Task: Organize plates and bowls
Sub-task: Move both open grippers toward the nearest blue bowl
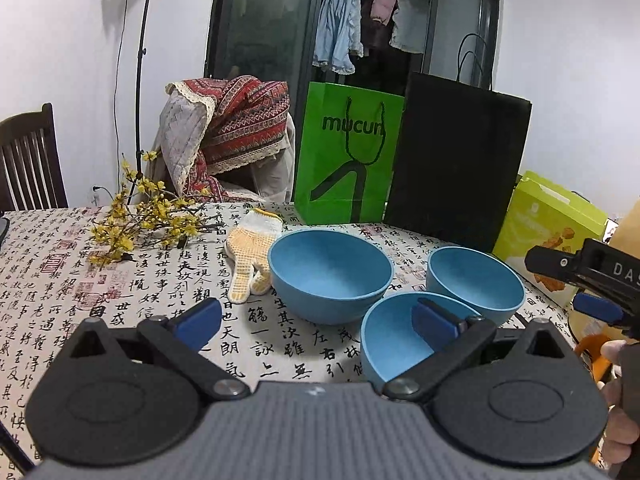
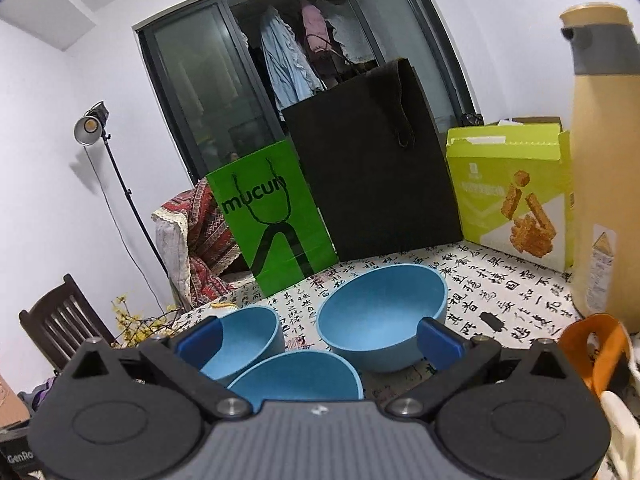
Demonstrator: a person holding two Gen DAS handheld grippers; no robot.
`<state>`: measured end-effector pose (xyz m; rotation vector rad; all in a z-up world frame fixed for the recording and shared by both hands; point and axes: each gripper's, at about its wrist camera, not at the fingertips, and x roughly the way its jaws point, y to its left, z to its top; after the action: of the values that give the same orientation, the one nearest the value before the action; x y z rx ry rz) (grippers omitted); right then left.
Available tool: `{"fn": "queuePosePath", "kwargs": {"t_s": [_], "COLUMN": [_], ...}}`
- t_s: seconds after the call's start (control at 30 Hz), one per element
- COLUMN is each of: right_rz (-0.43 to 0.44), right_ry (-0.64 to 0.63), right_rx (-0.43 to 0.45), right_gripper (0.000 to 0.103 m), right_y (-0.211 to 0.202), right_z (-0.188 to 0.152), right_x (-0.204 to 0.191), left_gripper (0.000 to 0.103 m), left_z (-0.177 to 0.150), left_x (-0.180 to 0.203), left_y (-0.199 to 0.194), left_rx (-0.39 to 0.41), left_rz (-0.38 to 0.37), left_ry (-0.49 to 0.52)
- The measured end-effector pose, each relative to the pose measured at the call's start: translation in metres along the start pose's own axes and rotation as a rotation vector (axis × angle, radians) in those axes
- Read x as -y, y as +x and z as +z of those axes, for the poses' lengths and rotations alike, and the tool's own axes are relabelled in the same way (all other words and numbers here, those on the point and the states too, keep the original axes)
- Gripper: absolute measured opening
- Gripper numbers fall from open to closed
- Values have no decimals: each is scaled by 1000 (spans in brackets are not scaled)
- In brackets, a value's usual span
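Left wrist view first: the left gripper (image 1: 316, 318) hangs above the table (image 1: 60, 280) with its jaws spread wide and nothing between them. Its right blue pad sits in line with the near bowl (image 1: 394, 344) at 4 o'clock, overlapping the hollow; whether it touches the rim, I cannot tell. At 12 o'clock from the gripper stands the big bowl (image 1: 330, 274), upright and empty. At 2 o'clock is the far-right bowl (image 1: 476, 280), also empty, its rim close behind the near bowl. All three are blue and bare inside. A knitted glove (image 1: 250, 256) lies just beside the big bowl at 10 o'clock, yellow flower sprigs (image 1: 148, 216) farther left. The right gripper (image 1: 592, 284) pokes in at 3 o'clock, a hand (image 1: 618, 412) beneath it.

Over to the right wrist view: the right gripper (image 2: 320, 334) is also wide open, gripping nothing. Directly under it at 6 o'clock sits the near bowl (image 2: 296, 376), empty. The big bowl (image 2: 240, 336) shows at 9 o'clock behind the left pad, the far-right bowl (image 2: 380, 316) at 1 o'clock, tilted rim toward the camera, empty. A green bag (image 2: 272, 224), black bag (image 2: 372, 176) and snack box (image 2: 516, 196) line the back; a tan bottle (image 2: 604, 160) stands at 3 o'clock.
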<state>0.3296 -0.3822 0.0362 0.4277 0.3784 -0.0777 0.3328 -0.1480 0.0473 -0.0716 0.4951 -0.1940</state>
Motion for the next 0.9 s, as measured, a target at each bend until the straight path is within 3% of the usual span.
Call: {"fn": "queuePosePath", "kwargs": {"t_s": [0.27,0.5,0.9], "right_rz": [-17,-13,-41], "right_ry": [67,39,53], "right_rx": [-5,13,-82], "right_gripper": [103,103,100], "right_y": [27,30,46], "right_z": [-11,-19,-28], "right_x": [19,25,34], "left_gripper": [103,103,103], "left_z": [3,4,4], "left_x": [6,12,24], "left_y": [23,43,74], "left_rx": [-13,-46,-145], "left_rz": [19,34,65], "left_ry": [16,11,3]}}
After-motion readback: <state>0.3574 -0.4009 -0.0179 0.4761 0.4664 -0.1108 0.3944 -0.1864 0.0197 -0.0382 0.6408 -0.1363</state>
